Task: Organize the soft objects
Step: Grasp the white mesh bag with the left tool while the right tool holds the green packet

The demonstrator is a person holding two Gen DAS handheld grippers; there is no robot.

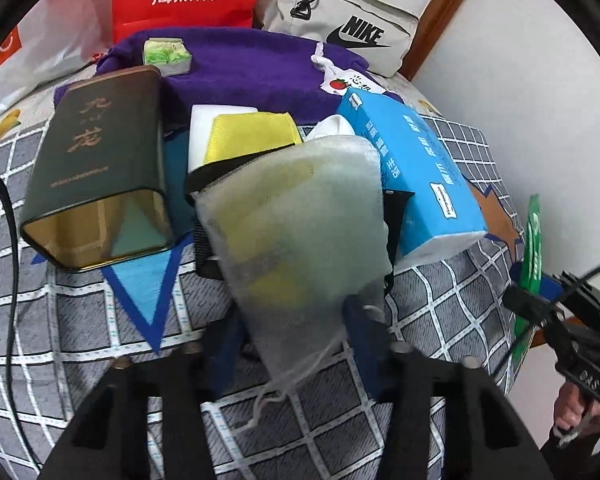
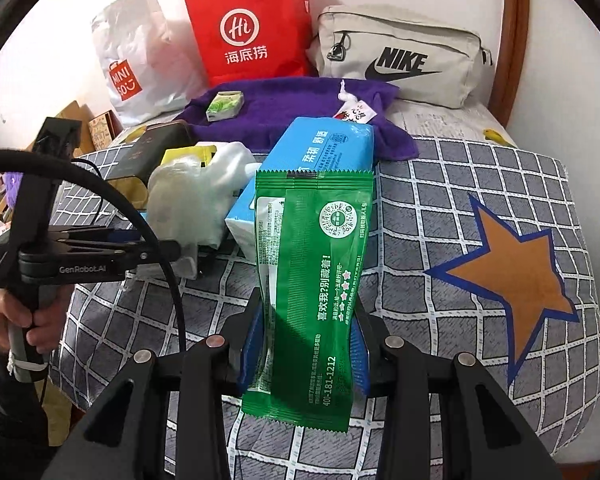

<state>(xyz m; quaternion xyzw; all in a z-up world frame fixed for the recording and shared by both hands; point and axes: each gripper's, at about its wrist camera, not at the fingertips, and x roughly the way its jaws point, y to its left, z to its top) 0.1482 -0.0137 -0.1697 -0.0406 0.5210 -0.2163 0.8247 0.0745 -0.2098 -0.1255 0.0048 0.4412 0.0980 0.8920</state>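
My left gripper (image 1: 296, 332) is shut on a white mesh pouch (image 1: 296, 216) with yellow contents, held above the checked bed cover; it also shows in the right wrist view (image 2: 184, 200). My right gripper (image 2: 306, 344) is shut on a green foil packet (image 2: 312, 272), held upright; the packet shows at the right edge of the left wrist view (image 1: 530, 248). A blue tissue pack (image 1: 416, 176) lies just behind both. A yellow cloth (image 1: 252, 136) on a white item lies behind the pouch. A purple drawstring bag (image 1: 252, 68) lies further back.
A dark tin box (image 1: 100, 164) lies open-ended at left. A small green-white box (image 1: 167, 53) sits on the purple bag. A red paper bag (image 2: 252, 28), a white Miniso bag (image 2: 136, 60) and a beige Nike pouch (image 2: 400, 56) stand along the wall. Bed edge at right.
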